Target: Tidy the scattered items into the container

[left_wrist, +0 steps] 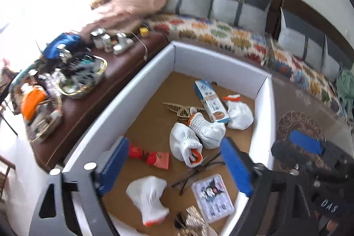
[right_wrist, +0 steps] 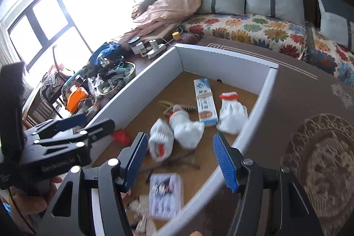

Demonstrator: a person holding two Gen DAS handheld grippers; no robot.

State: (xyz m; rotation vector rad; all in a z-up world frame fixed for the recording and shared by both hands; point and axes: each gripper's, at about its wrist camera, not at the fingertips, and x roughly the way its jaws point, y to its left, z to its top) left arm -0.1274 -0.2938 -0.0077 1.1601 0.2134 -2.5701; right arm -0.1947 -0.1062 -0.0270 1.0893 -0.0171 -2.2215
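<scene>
Above the white-walled cardboard box (left_wrist: 263,107), both grippers hang with blue ribbed fingers (left_wrist: 115,166) spread wide — left gripper (left_wrist: 174,166) and right gripper (right_wrist: 180,160) grasp nothing. White knitted gloves (left_wrist: 199,132), a toothpaste carton (left_wrist: 211,103) and a cartoon tin (left_wrist: 212,198) lie inside the box.

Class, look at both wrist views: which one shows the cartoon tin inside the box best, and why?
The left wrist view. There the cartoon tin lies sharp near the box corner, its dark-haired character clear on the lid. In the right wrist view the same tin is smeared by motion blur, so its picture is unreadable.
</scene>
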